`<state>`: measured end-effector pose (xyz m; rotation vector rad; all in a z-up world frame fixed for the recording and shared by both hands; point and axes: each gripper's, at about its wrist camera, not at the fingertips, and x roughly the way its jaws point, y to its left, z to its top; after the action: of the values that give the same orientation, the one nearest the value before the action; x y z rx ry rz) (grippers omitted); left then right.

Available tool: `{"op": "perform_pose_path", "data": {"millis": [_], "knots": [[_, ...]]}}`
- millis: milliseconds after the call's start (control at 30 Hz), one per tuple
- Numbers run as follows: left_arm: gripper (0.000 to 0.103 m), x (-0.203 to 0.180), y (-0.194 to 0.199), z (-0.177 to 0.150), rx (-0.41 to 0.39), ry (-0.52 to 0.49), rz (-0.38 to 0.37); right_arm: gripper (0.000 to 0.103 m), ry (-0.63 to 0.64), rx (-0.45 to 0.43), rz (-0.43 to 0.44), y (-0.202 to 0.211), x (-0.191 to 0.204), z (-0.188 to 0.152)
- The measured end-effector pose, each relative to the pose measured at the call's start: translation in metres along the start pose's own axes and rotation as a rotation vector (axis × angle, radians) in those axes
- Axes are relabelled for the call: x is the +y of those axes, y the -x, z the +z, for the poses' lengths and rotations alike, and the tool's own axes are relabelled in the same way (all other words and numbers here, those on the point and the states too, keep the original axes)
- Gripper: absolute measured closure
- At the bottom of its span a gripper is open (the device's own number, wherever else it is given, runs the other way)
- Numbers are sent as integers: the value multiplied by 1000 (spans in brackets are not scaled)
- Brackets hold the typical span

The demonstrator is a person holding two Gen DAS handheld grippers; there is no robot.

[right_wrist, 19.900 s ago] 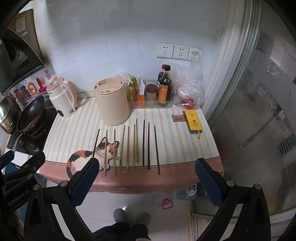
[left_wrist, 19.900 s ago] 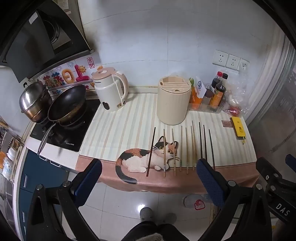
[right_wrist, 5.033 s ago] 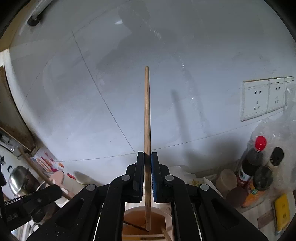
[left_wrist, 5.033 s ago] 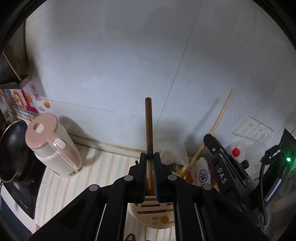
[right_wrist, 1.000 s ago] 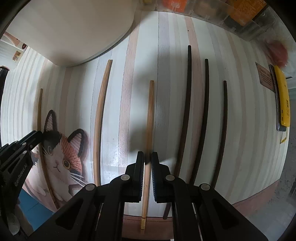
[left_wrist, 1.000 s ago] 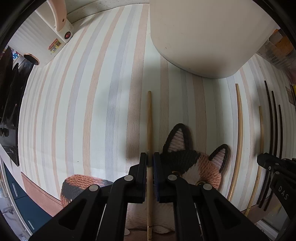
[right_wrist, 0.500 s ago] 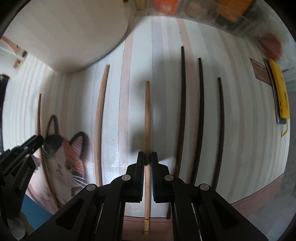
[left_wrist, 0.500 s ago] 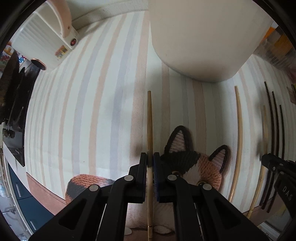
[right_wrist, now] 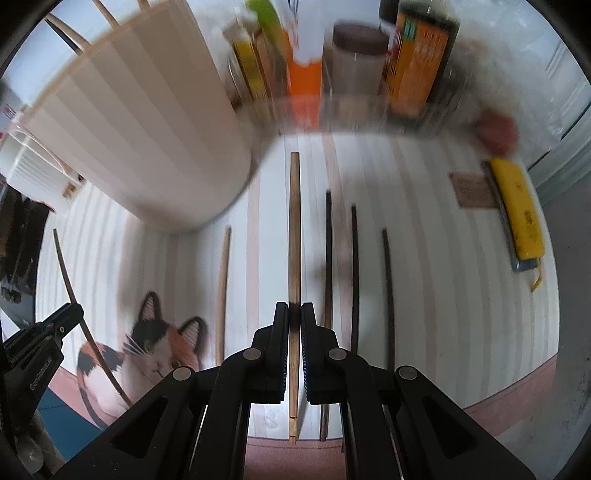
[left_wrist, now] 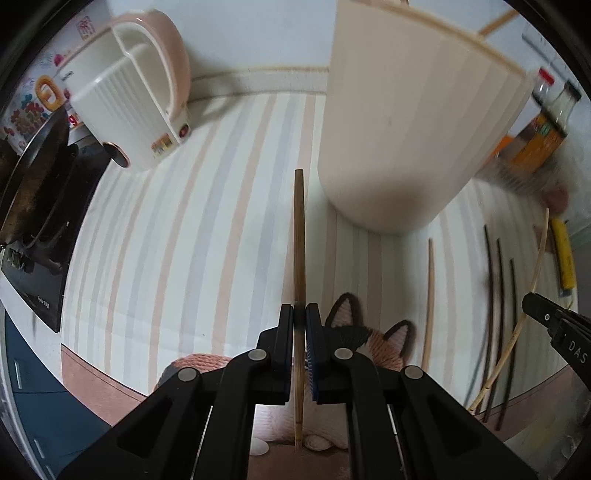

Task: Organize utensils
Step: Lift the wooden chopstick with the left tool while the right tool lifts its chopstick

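My left gripper (left_wrist: pixel 300 309) is shut on a light wooden chopstick (left_wrist: pixel 298 236), held above the striped mat and pointing toward the cream utensil holder (left_wrist: pixel 413 122). My right gripper (right_wrist: pixel 294 309) is shut on another light wooden chopstick (right_wrist: pixel 294 221), also raised off the mat. One light chopstick (right_wrist: pixel 222 288) and three dark chopsticks (right_wrist: pixel 354 273) still lie on the mat. The same lying light chopstick (left_wrist: pixel 428 295) and dark chopsticks (left_wrist: pixel 498 302) show in the left wrist view. Chopstick ends stick out of the holder's top (right_wrist: pixel 66 33).
A white and pink kettle (left_wrist: pixel 129 103) stands left of the holder, with a black pan (left_wrist: pixel 26 173) on a stove beyond it. Bottles and boxes (right_wrist: pixel 332 55) fill a clear tray behind the mat. A yellow device (right_wrist: pixel 517 206) lies at the right. The cat picture (right_wrist: pixel 147 354) marks the mat's front edge.
Both grippers have risen from the mat, each lifting its chopstick, and tilted up so the holder, kettle and bottles have come into view.
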<state>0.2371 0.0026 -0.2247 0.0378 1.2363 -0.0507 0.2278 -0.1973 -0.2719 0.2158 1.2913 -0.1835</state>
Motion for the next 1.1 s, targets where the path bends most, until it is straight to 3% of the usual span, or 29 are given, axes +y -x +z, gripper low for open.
{"op": "perform_pose_path", "data": {"millis": [167,767,1100], "knots": [[99,8,24,5,-62,17,-8,96,1,-68,24,24,-3,-5],[99,25,88,34,-242,57,-7,96,-3,-218,111,87,12,33],[99,35,136,54,-333,93,23,96,38,-275,71,119,29,56]]}}
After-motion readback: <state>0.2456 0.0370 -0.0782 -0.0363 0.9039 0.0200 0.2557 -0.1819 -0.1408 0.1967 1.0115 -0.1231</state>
